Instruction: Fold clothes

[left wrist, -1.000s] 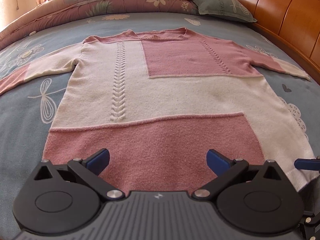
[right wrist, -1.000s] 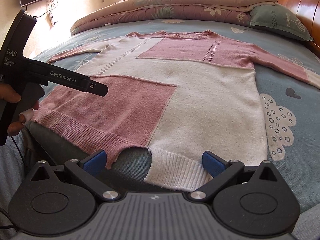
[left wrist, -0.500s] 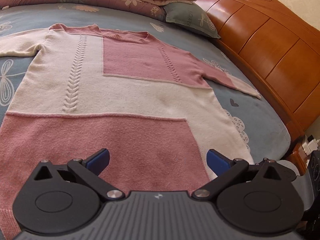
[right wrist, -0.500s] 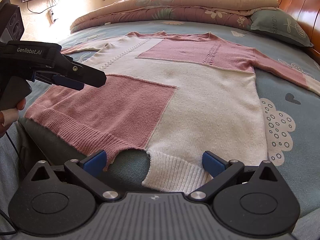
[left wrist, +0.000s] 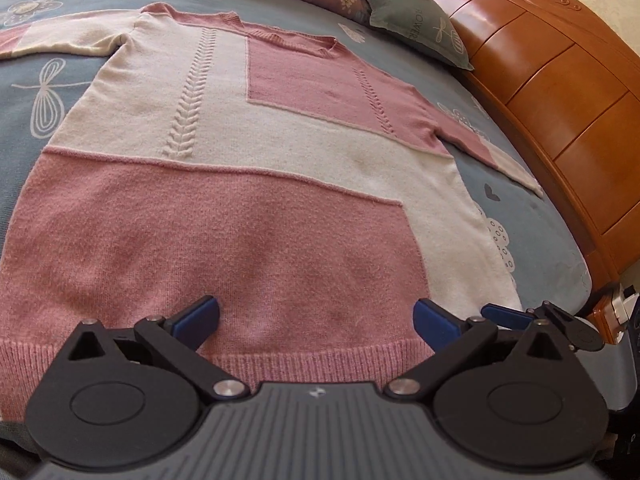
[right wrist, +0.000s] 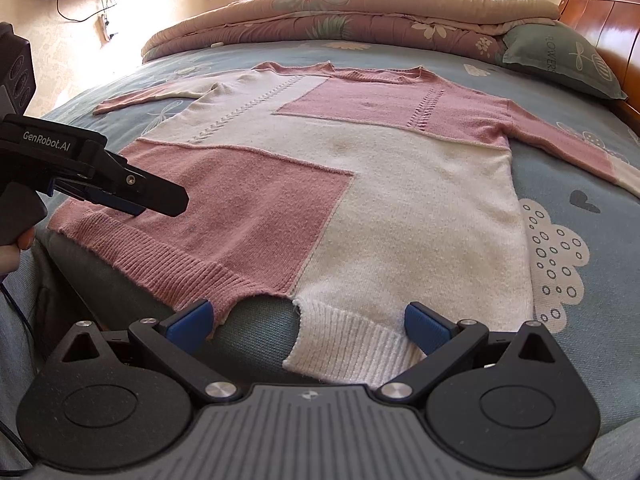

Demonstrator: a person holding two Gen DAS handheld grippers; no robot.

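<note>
we see a pink and cream sweater point(left wrist: 256, 184) lying flat and face up on the bed point(left wrist: 532, 216), both sleeves stretched out to the sides and its ribbed hem at the near edge of the mattress. our left gripper point(left wrist: 316, 318) hovers over the pink part of the hem with its jaws spread wide and nothing between them. our right gripper point(right wrist: 306, 320) sits at the cream corner of the hem, jaws also spread wide, the hem's small notch between the blue fingertips point(right wrist: 188, 322); we cannot tell whether they touch the knit. a folded quilt point(right wrist: 360, 12) and a grey-green pillow point(right wrist: 560, 60) lie at the far end of the bed, beside the wooden headboard point(left wrist: 560, 80).
</note>
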